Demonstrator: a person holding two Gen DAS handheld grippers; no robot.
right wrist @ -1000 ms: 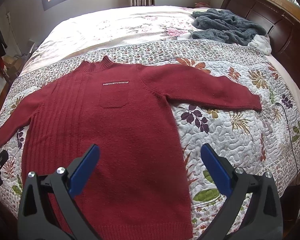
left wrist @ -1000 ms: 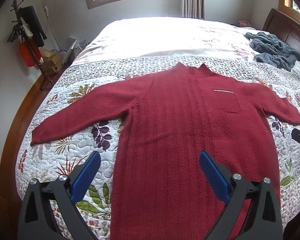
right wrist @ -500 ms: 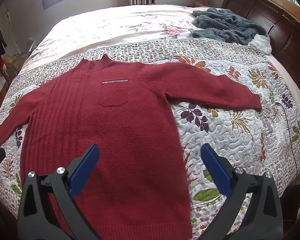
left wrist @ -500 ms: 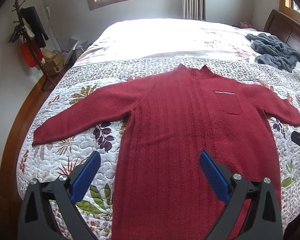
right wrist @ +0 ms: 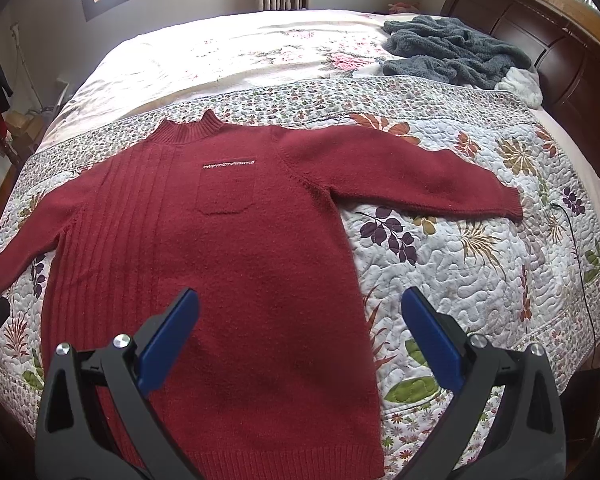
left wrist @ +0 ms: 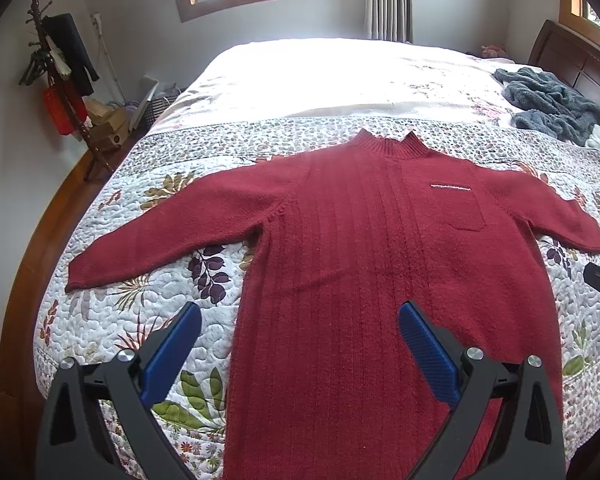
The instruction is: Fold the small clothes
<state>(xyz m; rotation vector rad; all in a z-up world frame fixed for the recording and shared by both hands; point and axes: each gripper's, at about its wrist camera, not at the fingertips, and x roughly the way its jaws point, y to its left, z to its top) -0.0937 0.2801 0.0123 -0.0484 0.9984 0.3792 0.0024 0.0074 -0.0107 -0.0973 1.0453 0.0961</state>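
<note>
A dark red knitted sweater [left wrist: 364,264] [right wrist: 236,256] lies flat and face up on the floral quilt, collar away from me, both sleeves spread out to the sides. It has a small chest pocket [right wrist: 226,188] with a pale trim. My left gripper [left wrist: 300,320] hangs open above the sweater's lower left part, blue pads wide apart, holding nothing. My right gripper [right wrist: 300,308] is open above the lower right part, near the hem, also holding nothing. The hem is hidden behind the gripper in the left wrist view.
A grey fluffy garment [right wrist: 452,50] lies crumpled at the far right of the bed by the dark wooden headboard [right wrist: 560,52]. A coat rack [left wrist: 60,80] and boxes stand on the floor to the left. A thin black cable [right wrist: 580,272] runs over the quilt's right edge.
Both grippers have drawn slightly back and up, so the sweater sits a little lower in each view. The sweater itself has not moved; both grippers stay open.
</note>
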